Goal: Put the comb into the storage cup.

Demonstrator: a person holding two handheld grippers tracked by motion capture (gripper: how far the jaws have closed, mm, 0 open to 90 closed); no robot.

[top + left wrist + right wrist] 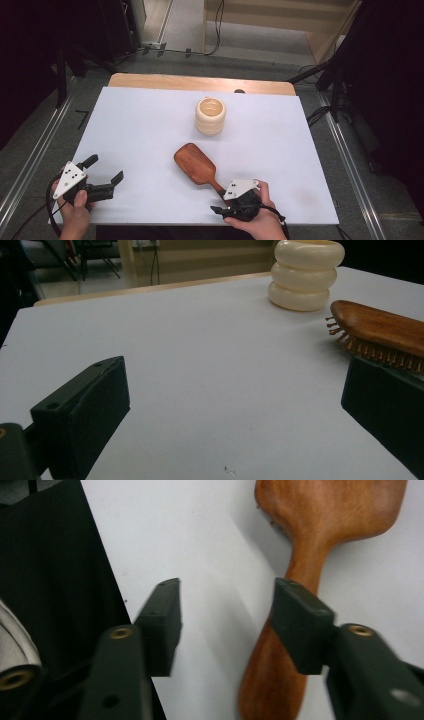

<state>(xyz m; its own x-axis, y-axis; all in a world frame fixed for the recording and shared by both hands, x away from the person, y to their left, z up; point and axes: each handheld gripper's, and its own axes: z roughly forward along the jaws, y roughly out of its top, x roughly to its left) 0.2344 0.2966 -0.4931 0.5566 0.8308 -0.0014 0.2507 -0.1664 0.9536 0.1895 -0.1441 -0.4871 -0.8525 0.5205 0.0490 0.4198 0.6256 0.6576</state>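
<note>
Right tongs (225, 625) agape — hairbrush (320, 535) handle beside

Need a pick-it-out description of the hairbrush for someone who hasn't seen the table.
Start at the white board covering the table. Near its middle stands a cream ribbed cup; just in front of it, toward the person, lies the hairbrush, handle pointing at the right gripper. It is the only dark reddish wooden paddle there, lying flat with its bristles down.
</note>
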